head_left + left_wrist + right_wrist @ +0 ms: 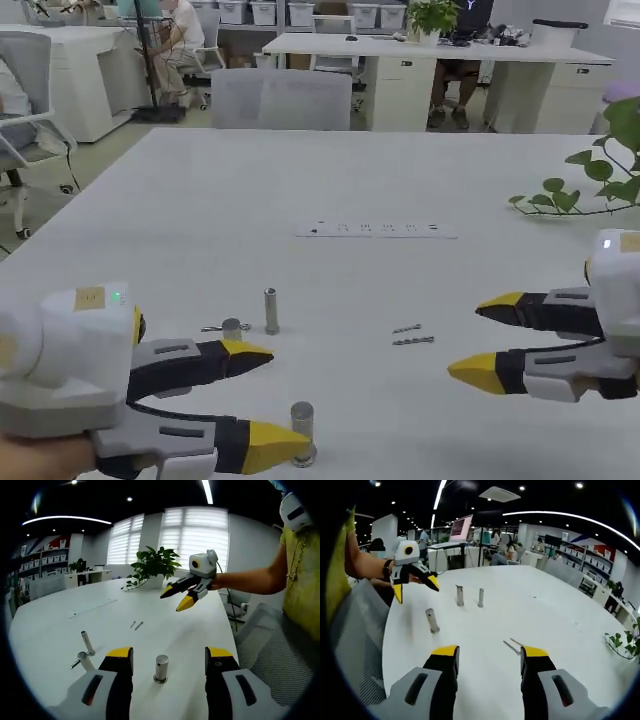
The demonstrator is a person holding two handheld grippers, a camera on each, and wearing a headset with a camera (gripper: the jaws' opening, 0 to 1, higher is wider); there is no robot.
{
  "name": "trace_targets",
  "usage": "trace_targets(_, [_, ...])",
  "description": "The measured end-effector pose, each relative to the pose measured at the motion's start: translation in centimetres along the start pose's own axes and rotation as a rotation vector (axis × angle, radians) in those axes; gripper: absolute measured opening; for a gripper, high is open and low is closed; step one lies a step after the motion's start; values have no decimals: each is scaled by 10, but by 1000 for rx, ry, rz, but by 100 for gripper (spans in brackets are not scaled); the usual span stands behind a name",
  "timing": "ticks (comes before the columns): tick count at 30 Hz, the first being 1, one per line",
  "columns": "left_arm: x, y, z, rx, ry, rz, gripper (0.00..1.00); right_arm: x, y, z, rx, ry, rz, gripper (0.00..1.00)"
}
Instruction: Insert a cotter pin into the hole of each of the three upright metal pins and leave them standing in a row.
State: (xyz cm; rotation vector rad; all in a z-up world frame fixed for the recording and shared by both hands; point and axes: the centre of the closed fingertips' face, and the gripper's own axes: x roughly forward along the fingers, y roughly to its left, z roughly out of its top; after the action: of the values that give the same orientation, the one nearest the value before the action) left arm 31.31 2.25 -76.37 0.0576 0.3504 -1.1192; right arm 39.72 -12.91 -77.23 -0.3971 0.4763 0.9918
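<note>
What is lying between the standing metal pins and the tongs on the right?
Two loose cotter pins lie on the white table, between the metal pins and the right tongs, touching neither. The head view shows this.

Three silvery cylindrical metal pins stand upright on the white table [200, 200]. The nearest pin [302, 430] stands alone on a slightly wider foot, apart from the other two. Farther off, the tall slim pin [271, 310] stands just beside the shorter pin [232, 328], which has an inserted cotter pin [210, 328] running crosswise near its top and sticking out to one side. Two more cotter pins, the first loose cotter pin [407, 328] and the second loose cotter pin [413, 341], lie flat side by side, well to the right of the pins.
</note>
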Motion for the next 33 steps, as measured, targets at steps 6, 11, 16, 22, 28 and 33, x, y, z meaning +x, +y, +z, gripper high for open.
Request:
trace_targets(6, [-6, 0, 1, -4, 2, 21, 56, 16, -18, -2, -12, 51, 33, 48])
trace_targets(11, [-10, 2, 5, -2, -7, 40, 54, 31, -29, -8, -25, 105, 70, 44])
trace_targets(16, [-13, 4, 5, -5, -7, 54, 53, 44, -37, -14, -33, 156, 100, 40])
trace_targets(22, [-15, 6, 4, -9, -8, 63, 51, 57, -44, -21, -43, 201, 124, 36])
trace_targets(28, [-14, 7, 3, -10, -1, 63, 50, 67, -48, -28, -86, 263, 156, 32])
trace_targets(33, [-12, 7, 4, -11, 0, 61, 49, 73, -46, -34, -135, 327, 192, 27])
